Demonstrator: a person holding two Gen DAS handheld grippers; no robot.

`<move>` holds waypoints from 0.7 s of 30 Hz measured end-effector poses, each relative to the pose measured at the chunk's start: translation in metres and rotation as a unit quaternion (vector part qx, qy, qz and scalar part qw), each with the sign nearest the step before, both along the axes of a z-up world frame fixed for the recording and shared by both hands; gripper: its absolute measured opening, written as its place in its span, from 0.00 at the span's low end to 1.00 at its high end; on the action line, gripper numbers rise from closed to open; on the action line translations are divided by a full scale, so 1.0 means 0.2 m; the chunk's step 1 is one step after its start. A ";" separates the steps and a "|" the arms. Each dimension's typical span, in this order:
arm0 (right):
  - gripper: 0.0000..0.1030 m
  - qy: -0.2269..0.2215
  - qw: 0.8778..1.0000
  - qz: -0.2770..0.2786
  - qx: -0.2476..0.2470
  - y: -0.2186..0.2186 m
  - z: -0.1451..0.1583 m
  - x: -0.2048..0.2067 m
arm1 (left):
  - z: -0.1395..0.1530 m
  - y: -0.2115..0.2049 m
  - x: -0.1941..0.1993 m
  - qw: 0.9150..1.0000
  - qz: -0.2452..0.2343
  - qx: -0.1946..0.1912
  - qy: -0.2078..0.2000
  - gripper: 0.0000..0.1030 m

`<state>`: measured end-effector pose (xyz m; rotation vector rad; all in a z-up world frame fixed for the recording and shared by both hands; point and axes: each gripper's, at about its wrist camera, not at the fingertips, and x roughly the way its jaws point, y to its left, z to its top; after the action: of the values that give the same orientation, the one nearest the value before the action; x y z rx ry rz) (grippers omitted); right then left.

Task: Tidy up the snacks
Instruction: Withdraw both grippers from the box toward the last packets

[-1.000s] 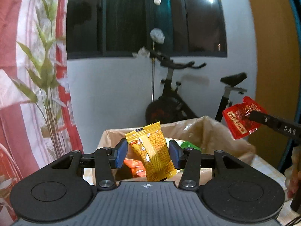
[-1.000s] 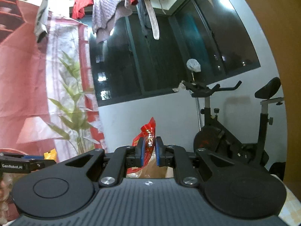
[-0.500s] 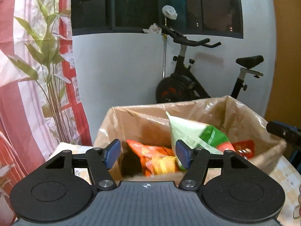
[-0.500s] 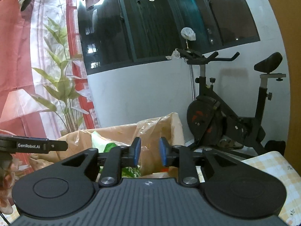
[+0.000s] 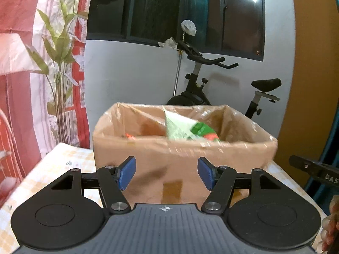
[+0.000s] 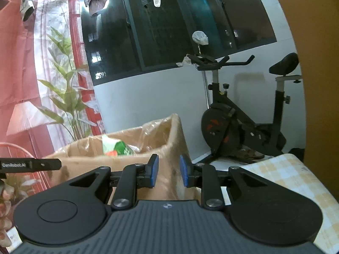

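Note:
A brown cardboard box lined with clear plastic stands on the checked table. A green and white snack bag sticks up inside it, and a bit of orange packet shows at the left. My left gripper is open and empty, just in front of the box's near wall. In the right wrist view the same box and green bag lie ahead to the left. My right gripper is open a little, nothing between its blue pads, facing the box's right corner.
An exercise bike stands on the floor behind the table. A leafy plant and a red and white curtain are at the left. The checked tablecloth runs to the right. The other gripper's finger pokes in at the right edge.
The yellow packet left my left gripper and the red packet left my right gripper; both opened. Both grippers then sank and drew back, so the box now stands higher and farther.

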<state>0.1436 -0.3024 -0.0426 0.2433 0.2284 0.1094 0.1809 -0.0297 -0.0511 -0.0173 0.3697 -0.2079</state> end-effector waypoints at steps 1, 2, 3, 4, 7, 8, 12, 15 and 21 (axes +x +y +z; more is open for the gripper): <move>0.25 0.003 1.000 -0.001 -0.001 0.00 -0.02 -0.02 | -0.02 0.00 -0.03 1.000 -0.001 -0.003 0.000 0.65; 0.25 0.008 1.000 -0.002 -0.003 0.00 -0.04 -0.03 | -0.04 -0.01 -0.05 1.000 -0.003 -0.007 -0.001 0.65; 0.25 0.013 1.000 -0.002 -0.005 0.01 -0.06 -0.04 | -0.06 -0.01 -0.07 1.000 -0.004 -0.008 -0.001 0.65; 0.25 0.019 1.000 -0.002 -0.008 0.01 -0.08 -0.05 | -0.08 -0.02 -0.09 1.000 -0.005 -0.008 0.001 0.65; 0.25 0.042 0.999 -0.001 -0.012 0.02 -0.16 -0.06 | -0.15 -0.05 -0.08 1.000 -0.019 -0.003 0.019 0.65; 0.25 0.049 0.999 -0.001 -0.013 0.03 -0.18 -0.05 | -0.18 -0.06 -0.08 0.999 -0.024 -0.002 0.027 0.65; 0.25 0.091 0.995 -0.006 -0.026 0.05 -0.30 -0.03 | -0.29 -0.10 -0.03 0.996 -0.053 -0.011 0.067 0.64; 0.25 0.124 0.992 -0.005 -0.025 0.07 -0.39 0.00 | -0.37 -0.15 0.01 0.993 -0.076 -0.009 0.089 0.63; 0.31 0.176 0.984 0.003 -0.034 0.11 -0.54 0.07 | -0.49 -0.21 0.10 0.988 -0.089 -0.006 0.125 0.60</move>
<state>0.1572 -0.2794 -0.1508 0.1916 0.5832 0.0644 0.2018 -0.0714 -0.1500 -0.0215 0.6201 -0.3854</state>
